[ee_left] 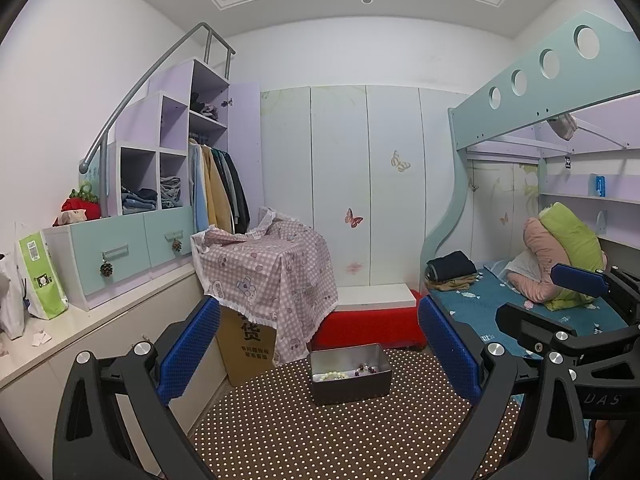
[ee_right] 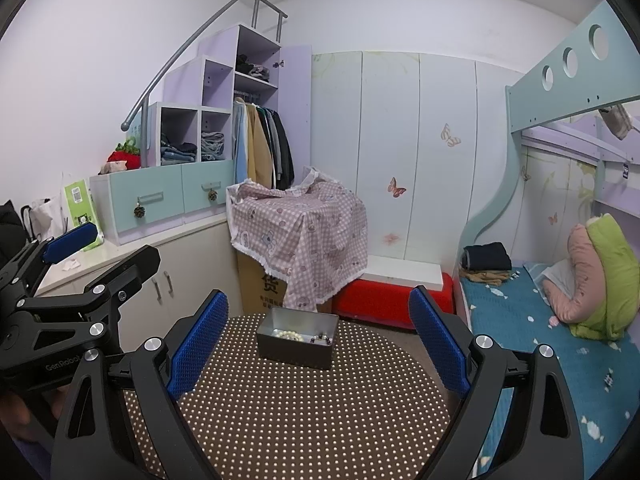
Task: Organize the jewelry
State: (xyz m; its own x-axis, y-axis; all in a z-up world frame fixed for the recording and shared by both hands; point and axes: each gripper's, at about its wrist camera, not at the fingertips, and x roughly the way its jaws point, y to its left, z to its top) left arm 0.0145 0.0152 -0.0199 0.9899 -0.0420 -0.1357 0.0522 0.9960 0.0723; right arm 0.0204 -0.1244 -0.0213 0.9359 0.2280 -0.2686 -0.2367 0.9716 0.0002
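A grey metal box (ee_left: 350, 374) (ee_right: 297, 337) stands on a round brown table with white dots (ee_left: 320, 428) (ee_right: 304, 400). Inside it lie a pale bead bracelet (ee_left: 330, 376) (ee_right: 287, 335) and a dark bead bracelet (ee_left: 367, 370) (ee_right: 322, 339). My left gripper (ee_left: 320, 344) is open, held above the table short of the box, with nothing between its blue pads. My right gripper (ee_right: 318, 340) is open too, also back from the box and empty. Each gripper shows at the edge of the other's view.
A cardboard box under a pink checked cloth (ee_left: 268, 268) (ee_right: 300, 232) stands behind the table. A red bench (ee_left: 368, 326) sits beside it. A bed with a blue sheet (ee_right: 540, 340) lies to the right, a white counter (ee_left: 80, 328) to the left.
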